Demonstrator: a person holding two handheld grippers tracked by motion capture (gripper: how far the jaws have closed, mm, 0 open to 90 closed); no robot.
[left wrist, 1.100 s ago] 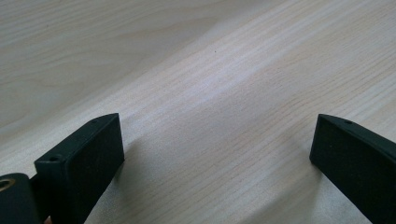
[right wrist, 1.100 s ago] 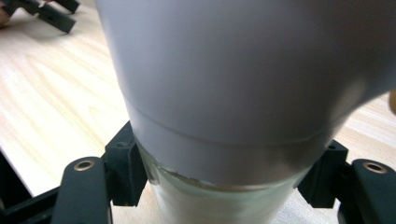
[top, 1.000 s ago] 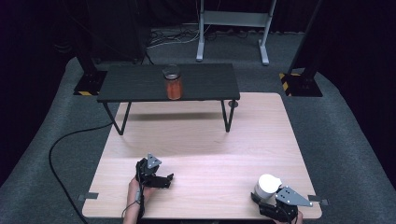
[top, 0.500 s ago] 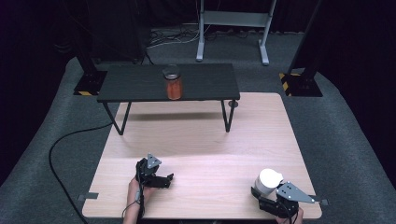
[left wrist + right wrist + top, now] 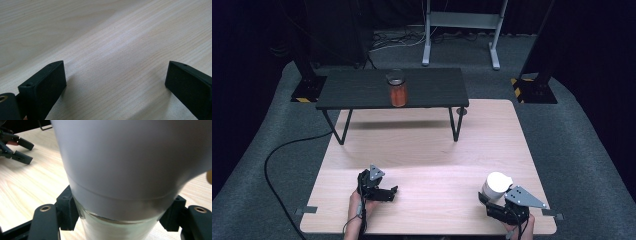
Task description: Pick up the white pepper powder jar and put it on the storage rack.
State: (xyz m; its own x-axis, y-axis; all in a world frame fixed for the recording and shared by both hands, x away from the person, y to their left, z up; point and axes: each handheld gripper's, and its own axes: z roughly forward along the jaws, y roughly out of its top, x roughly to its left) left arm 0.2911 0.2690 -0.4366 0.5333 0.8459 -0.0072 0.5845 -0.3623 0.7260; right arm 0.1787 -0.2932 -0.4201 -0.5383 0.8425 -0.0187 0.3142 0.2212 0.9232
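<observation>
My right gripper (image 5: 490, 201) is near the table's front right corner, shut on a glass jar with a tall white cap (image 5: 495, 185). In the right gripper view, the black pads (image 5: 67, 210) press on the clear glass just below the white cap (image 5: 125, 162), and the jar (image 5: 117, 230) is lifted off the wood. My left gripper (image 5: 392, 194) rests on the table at the front left, held by a hand. Its jaws stand wide open over bare wood (image 5: 115, 82). It also appears far off as the left gripper (image 5: 15, 147) in the right gripper view.
A low black bench (image 5: 362, 90) stands across the far side of the light wooden table (image 5: 427, 145), with a jar of orange contents (image 5: 398, 92) on it. A black cable (image 5: 282, 160) runs over the grey carpet at the left. A metal stand (image 5: 459, 20) is behind.
My right gripper has risen a little with the white-capped jar, which now sits slightly farther up and left in the high view. The left gripper has stayed where it was.
</observation>
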